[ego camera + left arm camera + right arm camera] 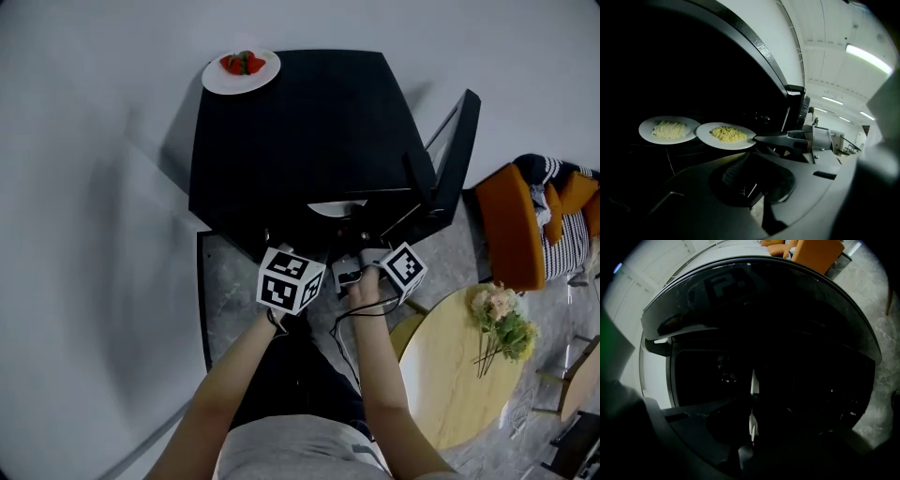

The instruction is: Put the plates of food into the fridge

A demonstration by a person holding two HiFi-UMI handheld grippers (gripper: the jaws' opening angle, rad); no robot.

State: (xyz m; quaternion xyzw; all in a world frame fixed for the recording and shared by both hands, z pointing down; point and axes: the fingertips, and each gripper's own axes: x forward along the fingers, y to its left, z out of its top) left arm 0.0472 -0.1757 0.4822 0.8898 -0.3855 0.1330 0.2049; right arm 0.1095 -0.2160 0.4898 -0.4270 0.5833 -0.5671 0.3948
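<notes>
Inside, on a dark shelf of the black fridge [309, 141], two white plates sit side by side, their rims just about touching: a plate of pale shredded food [669, 130] on the left and a plate of yellow food [726, 136] on the right. The right gripper [759, 138] reaches in from the side, its narrow jaws pinched on the near rim of the plate of yellow food. In its own view, which is very dark, only a thin white sliver of that rim [752, 425] shows edge-on between the jaws. The left gripper [291, 279] hangs at the fridge's opening beside the right one. Its jaws stand apart with nothing between them, and a ribbed pad [736, 171] faces the camera. From the head view, the fridge door [455, 159] is swung open to the right. A third plate, the plate of strawberries [241, 70], sits on the back left corner of the fridge top. A round wooden table [459, 375] with a bunch of flowers [502, 319] stands to the person's right, and an orange chair [511, 225] is beyond it.
</notes>
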